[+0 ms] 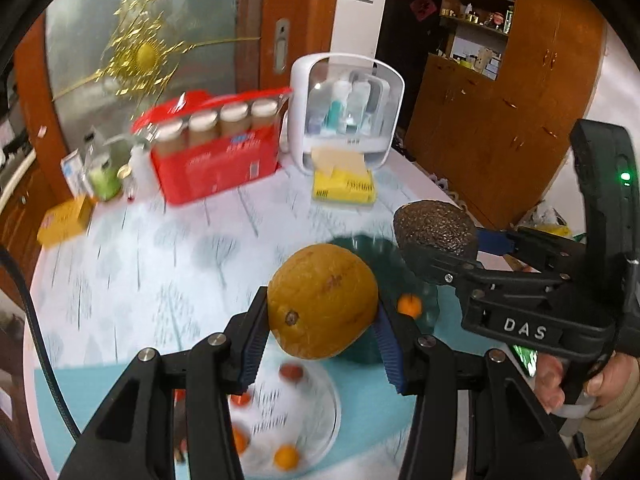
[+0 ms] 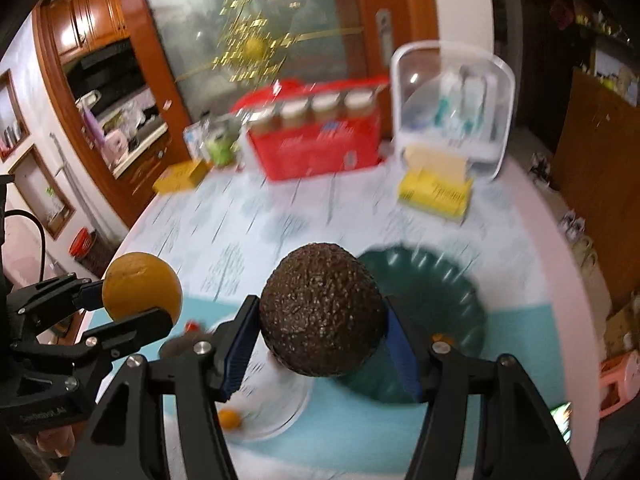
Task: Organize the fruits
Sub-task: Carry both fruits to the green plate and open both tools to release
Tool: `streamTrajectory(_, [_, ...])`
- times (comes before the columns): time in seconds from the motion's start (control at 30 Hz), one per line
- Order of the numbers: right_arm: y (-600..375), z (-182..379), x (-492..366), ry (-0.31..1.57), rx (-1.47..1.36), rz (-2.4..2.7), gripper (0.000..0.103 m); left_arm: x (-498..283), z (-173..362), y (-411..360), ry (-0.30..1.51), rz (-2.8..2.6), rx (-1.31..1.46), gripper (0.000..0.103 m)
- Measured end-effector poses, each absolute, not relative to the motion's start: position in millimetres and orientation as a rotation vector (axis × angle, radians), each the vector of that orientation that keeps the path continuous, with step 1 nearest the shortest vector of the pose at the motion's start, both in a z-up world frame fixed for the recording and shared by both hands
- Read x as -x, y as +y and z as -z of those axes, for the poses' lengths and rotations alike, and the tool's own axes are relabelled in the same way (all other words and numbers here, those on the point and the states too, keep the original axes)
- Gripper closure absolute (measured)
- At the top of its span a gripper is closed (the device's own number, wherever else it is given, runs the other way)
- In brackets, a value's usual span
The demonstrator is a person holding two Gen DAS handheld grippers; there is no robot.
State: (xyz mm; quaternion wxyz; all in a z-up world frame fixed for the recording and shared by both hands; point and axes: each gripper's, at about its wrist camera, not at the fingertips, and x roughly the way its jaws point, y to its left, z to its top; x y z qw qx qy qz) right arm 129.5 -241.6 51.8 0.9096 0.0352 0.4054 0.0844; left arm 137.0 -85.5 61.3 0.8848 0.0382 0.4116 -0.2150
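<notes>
The left gripper (image 1: 322, 312) clamps the orange (image 1: 322, 300) and the right gripper (image 2: 318, 320) clamps the avocado (image 2: 322, 310), both held clear above the white plate (image 1: 320, 412) of small fruits, probably for sorting toward the green plate (image 2: 444, 292).

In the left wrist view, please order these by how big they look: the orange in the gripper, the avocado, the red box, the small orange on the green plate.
1. Red box
2. Orange, but it sits nearest the camera, so its rank over the avocado is unsure
3. Avocado
4. Small orange
</notes>
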Motion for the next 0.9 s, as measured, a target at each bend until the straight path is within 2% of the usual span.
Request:
streamTrajectory(0.2, [-284.1, -34.5, -183.2, 0.852, -0.045, -0.149, 0.042, -201.2, -27.2, -144.1, 0.923, 0.384, -0.097, 0.055])
streamTrajectory(0.4, [-310.0, 33.0, -223.2, 0.991, -0.011, -0.155, 0.042, -247.2, 44.2, -176.0, 1.053, 0.328, -0.065, 0.055])
streamTrajectory(0.57, [-323.8, 88.2, -238.3, 1.083, 0.014, -0.160, 0.042, -262.4, 97.3, -191.9, 1.135, 0.283, -0.070, 0.055])
streamTrajectory(0.9, [-328.5, 136.3, -244.2, 1.131, 0.064, -0.206, 0.041, -277.3, 166.6, -198.9, 1.264, 0.238, -0.051, 0.053])
